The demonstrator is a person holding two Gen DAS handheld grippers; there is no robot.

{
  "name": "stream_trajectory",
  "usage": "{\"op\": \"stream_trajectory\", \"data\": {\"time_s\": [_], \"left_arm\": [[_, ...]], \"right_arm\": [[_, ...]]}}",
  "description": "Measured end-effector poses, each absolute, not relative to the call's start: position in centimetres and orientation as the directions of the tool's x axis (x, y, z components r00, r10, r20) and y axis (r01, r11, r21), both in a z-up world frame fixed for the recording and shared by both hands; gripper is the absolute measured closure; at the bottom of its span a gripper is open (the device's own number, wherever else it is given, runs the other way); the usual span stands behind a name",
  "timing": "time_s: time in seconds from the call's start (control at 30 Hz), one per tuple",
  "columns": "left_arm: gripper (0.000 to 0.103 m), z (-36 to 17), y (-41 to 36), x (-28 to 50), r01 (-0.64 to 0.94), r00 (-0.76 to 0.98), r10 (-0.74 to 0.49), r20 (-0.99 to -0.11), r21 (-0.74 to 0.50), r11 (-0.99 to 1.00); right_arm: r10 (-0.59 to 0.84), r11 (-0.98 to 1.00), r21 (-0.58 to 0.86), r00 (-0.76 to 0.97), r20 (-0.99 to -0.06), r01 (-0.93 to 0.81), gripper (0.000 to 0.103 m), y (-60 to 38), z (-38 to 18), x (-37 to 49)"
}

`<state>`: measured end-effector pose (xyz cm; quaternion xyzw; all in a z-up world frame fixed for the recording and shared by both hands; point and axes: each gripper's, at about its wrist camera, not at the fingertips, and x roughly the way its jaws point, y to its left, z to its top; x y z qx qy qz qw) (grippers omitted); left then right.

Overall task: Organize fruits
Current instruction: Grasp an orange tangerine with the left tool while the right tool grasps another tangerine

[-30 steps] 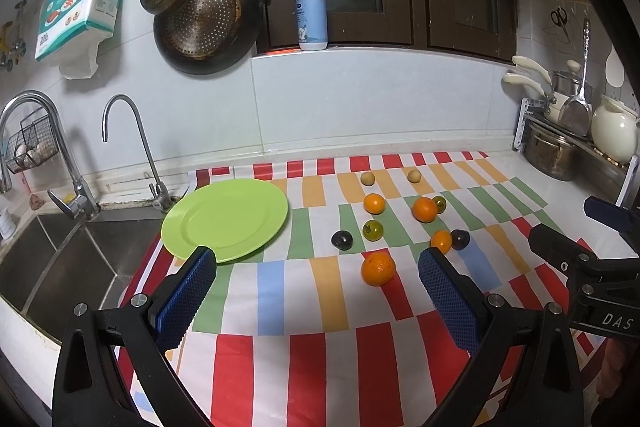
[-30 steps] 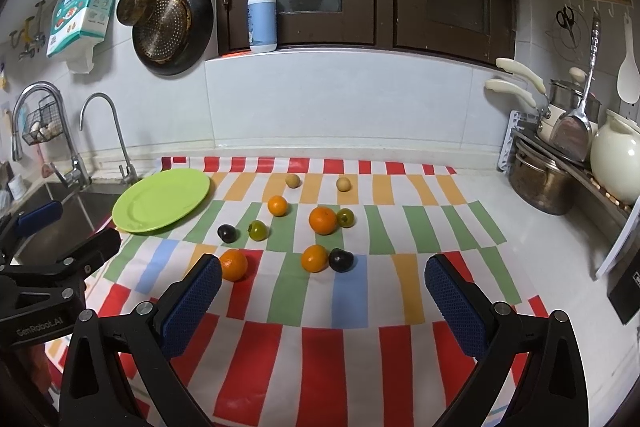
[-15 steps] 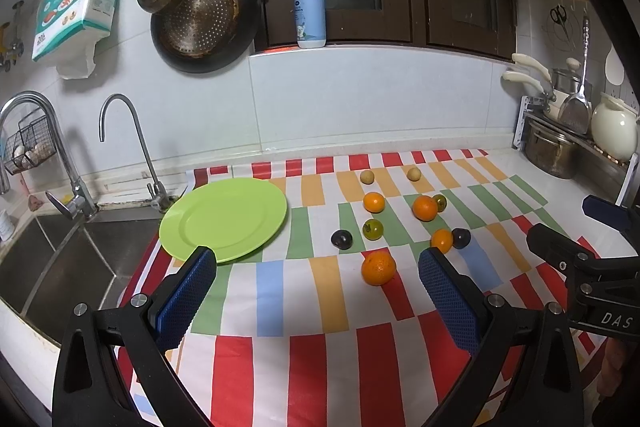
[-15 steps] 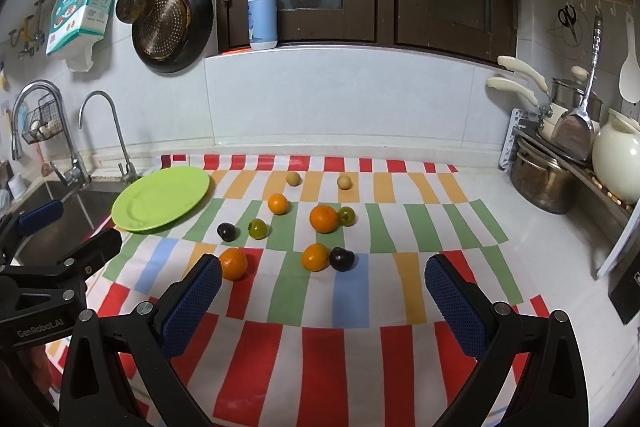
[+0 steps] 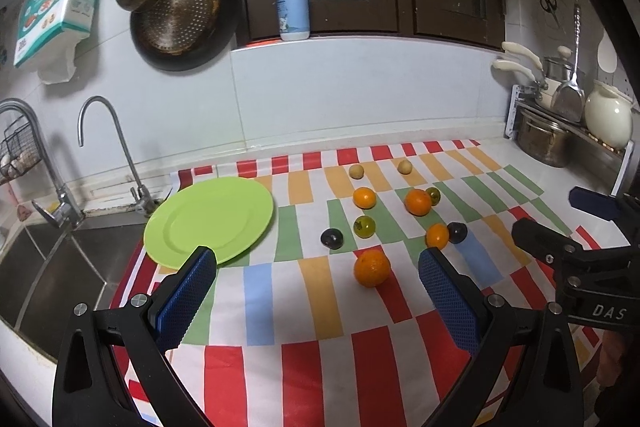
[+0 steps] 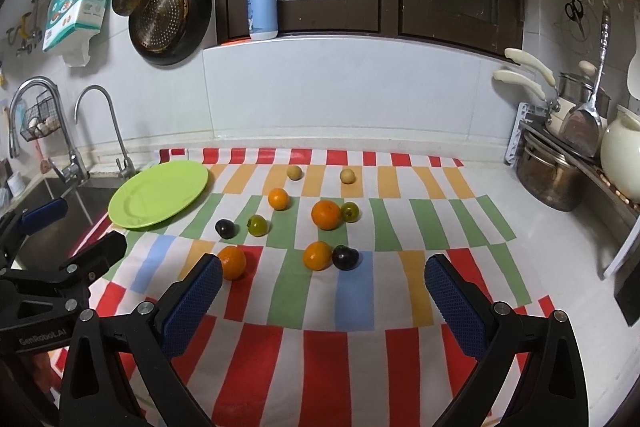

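Both of my grippers hang above the near edge of the striped red, green, orange and blue tablecloth [image 5: 260,291], and both sets of jaws are spread wide with nothing between them. My left gripper [image 5: 318,279] looks out at the flat lime-green round plate [image 5: 208,219], which lies ahead and to the left of its jaws, bare. My right gripper [image 6: 322,283] faces the scattered fruit.

The large orange citrus nearest my left jaws [image 5: 372,267] sits just ahead of them, slightly right of centre, apart from every other fruit. I judge this the sensible first pick for the left side, since the plate is close on that side. To do it well I should come down with the blue pads either side of its widest part, close gently because a round fruit can squirt out, then lift clear before I swing left.

Ahead of my right jaws a smaller orange fruit [image 6: 317,255] touches a dark purple round plum [image 6: 345,257]. There I would approach from the open left side, so the plum is not knocked rolling. The two yellow-green fruits and two small tan ones lie farther ahead.
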<state>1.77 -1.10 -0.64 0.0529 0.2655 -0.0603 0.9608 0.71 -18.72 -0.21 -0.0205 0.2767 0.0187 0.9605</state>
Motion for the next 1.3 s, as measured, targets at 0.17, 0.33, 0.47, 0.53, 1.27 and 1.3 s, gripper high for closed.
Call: {"op": "stream_trajectory", "data": {"time_s": [0.17, 0.33, 0.47, 0.53, 1.27, 1.3], "left_arm": [[0.000, -1.1, -1.5, 2.7, 0.183, 0.847, -0.118, -0.519, 0.076, 0.980], [0.001, -1.8, -2.1, 3.8, 0.214, 0.839, -0.133, -0.527, 0.094, 0.972], [0.007, -2.5, -2.4, 4.9, 0.244, 0.825, -0.152, -0.544, 0.101, 0.965], [0.008, -2.9, -2.6, 5.5, 0.258, 0.816, -0.162, -0.556, 0.100, 0.961], [0.036, -8.2, -4.4, 10.4, 0.391, 0.666, -0.251, -0.702, 0.043, 0.920], [0.038, -8.4, -4.5, 10.6, 0.395, 0.660, -0.253, -0.707, 0.040, 0.918]], "right_arm": [[0.036, 0.998, -0.029, 0.834, -0.550, -0.063, 0.007, -18.7, -0.7, 1.8], [0.054, 0.996, -0.026, 0.819, -0.571, -0.084, 0.014, -18.4, -1.2, 3.1], [0.072, 0.994, -0.026, 0.802, -0.594, -0.108, 0.020, -18.1, -1.8, 4.3], [0.080, 0.993, -0.024, 0.792, -0.606, -0.119, 0.024, -17.9, -2.2, 4.9], [0.134, 0.987, 0.038, 0.665, -0.734, -0.156, 0.049, -18.0, -7.1, 10.6], [0.138, 0.986, 0.042, 0.662, -0.737, -0.159, 0.050, -18.0, -7.3, 10.7]]}}
